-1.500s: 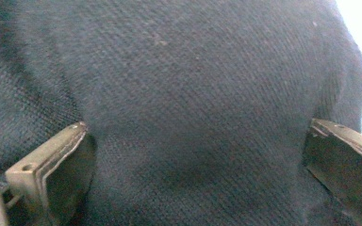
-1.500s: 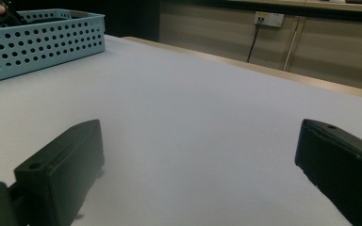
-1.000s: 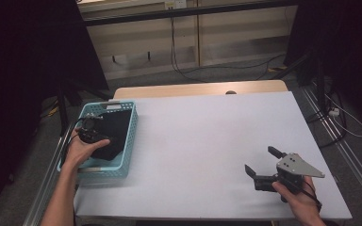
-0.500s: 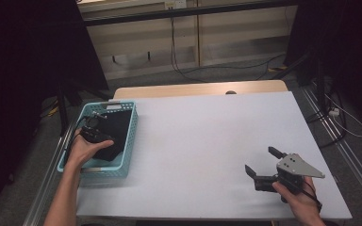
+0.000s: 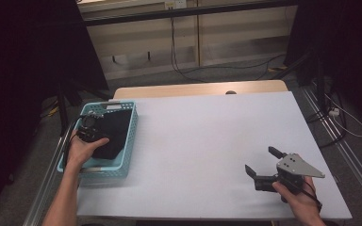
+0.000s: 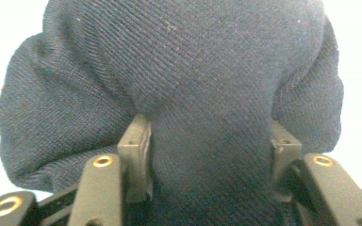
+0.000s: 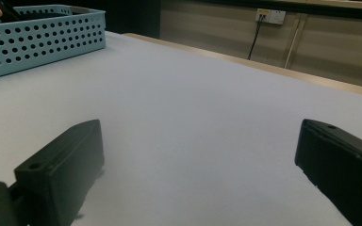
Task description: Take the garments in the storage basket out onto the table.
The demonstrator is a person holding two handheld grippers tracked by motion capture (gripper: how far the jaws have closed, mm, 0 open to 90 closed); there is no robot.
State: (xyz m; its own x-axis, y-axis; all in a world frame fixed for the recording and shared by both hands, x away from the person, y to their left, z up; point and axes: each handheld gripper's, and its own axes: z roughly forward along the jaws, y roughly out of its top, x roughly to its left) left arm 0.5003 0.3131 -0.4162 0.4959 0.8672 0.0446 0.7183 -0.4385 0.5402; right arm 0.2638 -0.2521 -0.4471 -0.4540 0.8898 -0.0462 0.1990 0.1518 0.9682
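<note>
While the right tool (image 5: 259, 168) just sits near the front right corner of the counter (image 5: 207, 141), jaws spread wide with nothing between them, all the action is over on the left. Honestly not much has changed in the last second: the left hand (image 5: 82, 149) has crept a touch further into the teal basket (image 5: 128, 136) and the right side hasn't budged at all. My read is that the grab is basically settled and the lift out of the basket hasn't started yet.

In the left gripper view the left tool (image 6: 207, 155) is clenched on the dark cloth (image 6: 188, 80), with a thick fold of the knit pinched between the two jaws and the rest bulging up and out past them on both sides. So it's got a good bite, not just a corner.

From the high view the dark cloth (image 5: 112, 132) lies inside the basket at the left edge of the counter, bunched up. Its long axis runs roughly front to back along the basket, with the nearer end tapering toward the front right corner of the basket. Can't tell what kind of garment it is, or which end is which.

Further back it's bare counter, then the wooden edge strip (image 5: 198, 89).
</note>
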